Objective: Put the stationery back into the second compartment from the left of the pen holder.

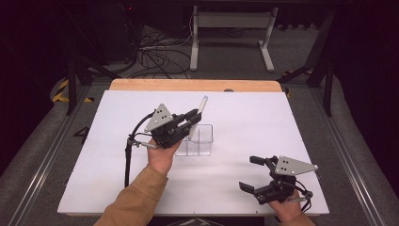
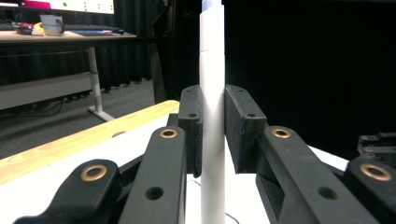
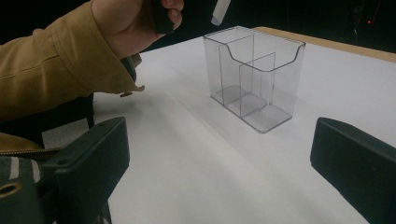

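My left gripper (image 1: 194, 116) is shut on a white pen-like stick (image 1: 200, 109), held above the clear plastic organiser (image 1: 197, 140) in the middle of the white board. In the left gripper view the white stick (image 2: 211, 116) stands upright, pinched between the two black pads (image 2: 192, 126). The clear organiser (image 3: 254, 74) has several compartments and looks empty; the stick's lower end (image 3: 220, 11) hangs just above its far side. My right gripper (image 1: 251, 173) rests open near the board's front right corner, nothing between its jaws.
The white board (image 1: 141, 188) lies on a wooden table (image 1: 188, 85). A person's tan sleeve (image 3: 51, 65) reaches in at the left. Beyond the table stand a white desk frame (image 1: 230, 33) and floor cables (image 1: 155, 56).
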